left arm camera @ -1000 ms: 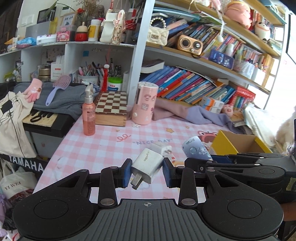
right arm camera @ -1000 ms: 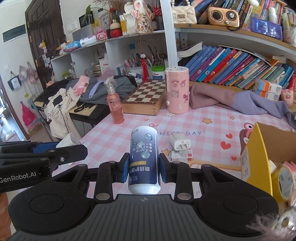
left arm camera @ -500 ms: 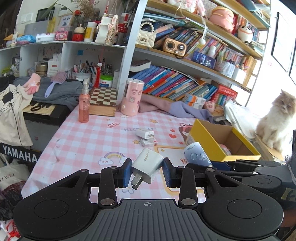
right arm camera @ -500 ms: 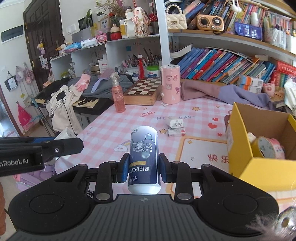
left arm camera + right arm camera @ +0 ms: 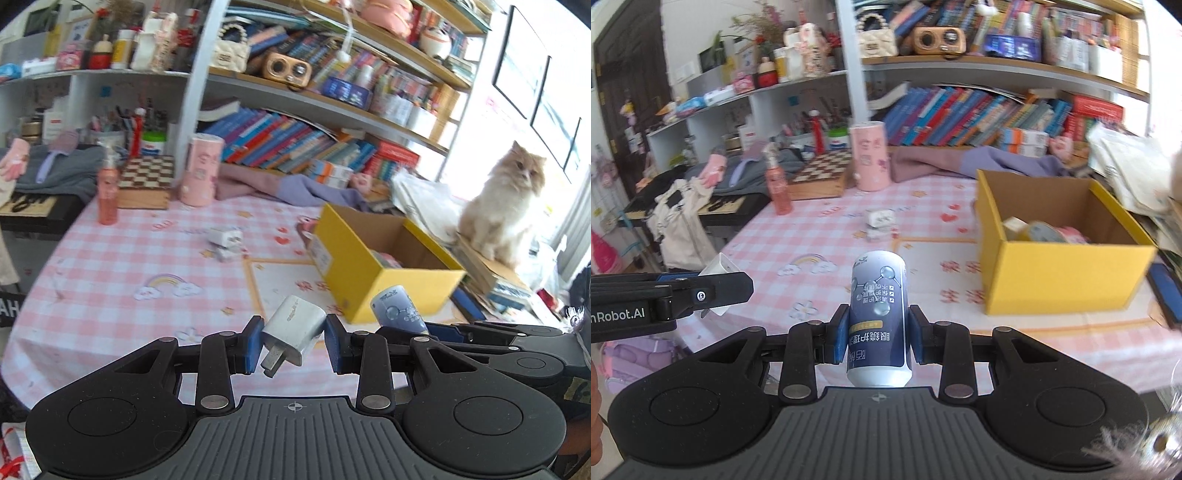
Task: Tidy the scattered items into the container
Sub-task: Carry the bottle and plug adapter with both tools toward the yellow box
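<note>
Above near edge of pink-checked counter (image 5: 110,266): left tool (image 5: 293,341) pinching silver charger plug (image 5: 293,330), tilted, prongs toward camera; right tool (image 5: 875,338) pinching blue-and-white bottle (image 5: 877,314), lengthwise, cap end pointing away. Both items held clear of counter. Yellow cardboard box (image 5: 1067,275) open at right, some items already inside. Two small white adapters (image 5: 225,242) lying mid-counter, left of box. Cat (image 5: 506,205) sitting on books, far right

Your left claw (image 5: 293,345) pinches a charger (image 5: 293,334), your right claw (image 5: 874,338) a bottle (image 5: 877,321), both over the surface (image 5: 923,295) near edge. Box (image 5: 1060,277) sits right; two adapters (image 5: 881,225) stacked mid-surface, chessboard (image 5: 822,173) behind them.
</note>
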{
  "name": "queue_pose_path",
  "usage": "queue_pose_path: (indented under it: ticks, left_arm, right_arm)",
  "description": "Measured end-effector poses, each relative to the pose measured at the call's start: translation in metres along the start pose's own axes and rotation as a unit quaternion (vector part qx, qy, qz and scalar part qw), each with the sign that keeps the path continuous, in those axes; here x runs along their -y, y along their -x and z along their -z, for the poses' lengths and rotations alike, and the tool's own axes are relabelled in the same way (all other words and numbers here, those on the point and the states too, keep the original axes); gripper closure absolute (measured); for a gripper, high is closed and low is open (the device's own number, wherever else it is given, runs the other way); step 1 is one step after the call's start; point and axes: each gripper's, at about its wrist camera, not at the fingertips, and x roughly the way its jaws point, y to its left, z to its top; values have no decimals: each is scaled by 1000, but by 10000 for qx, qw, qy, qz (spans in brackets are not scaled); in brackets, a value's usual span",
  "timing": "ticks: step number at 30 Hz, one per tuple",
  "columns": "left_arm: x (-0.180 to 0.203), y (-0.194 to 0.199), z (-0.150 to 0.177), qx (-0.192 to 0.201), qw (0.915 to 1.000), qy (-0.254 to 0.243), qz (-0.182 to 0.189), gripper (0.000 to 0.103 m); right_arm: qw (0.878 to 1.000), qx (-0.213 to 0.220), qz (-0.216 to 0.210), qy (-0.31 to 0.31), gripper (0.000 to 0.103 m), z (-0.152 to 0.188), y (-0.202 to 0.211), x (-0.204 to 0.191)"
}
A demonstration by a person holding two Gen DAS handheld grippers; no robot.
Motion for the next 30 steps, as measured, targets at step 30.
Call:
queue_pose_path:
  ticks: [30]
  left_arm:
    - [81, -57, 4, -583, 9910, -623, 1031, 69]
  right_arm:
    - [9902, -193, 1040, -907, 72, 31, 43, 86]
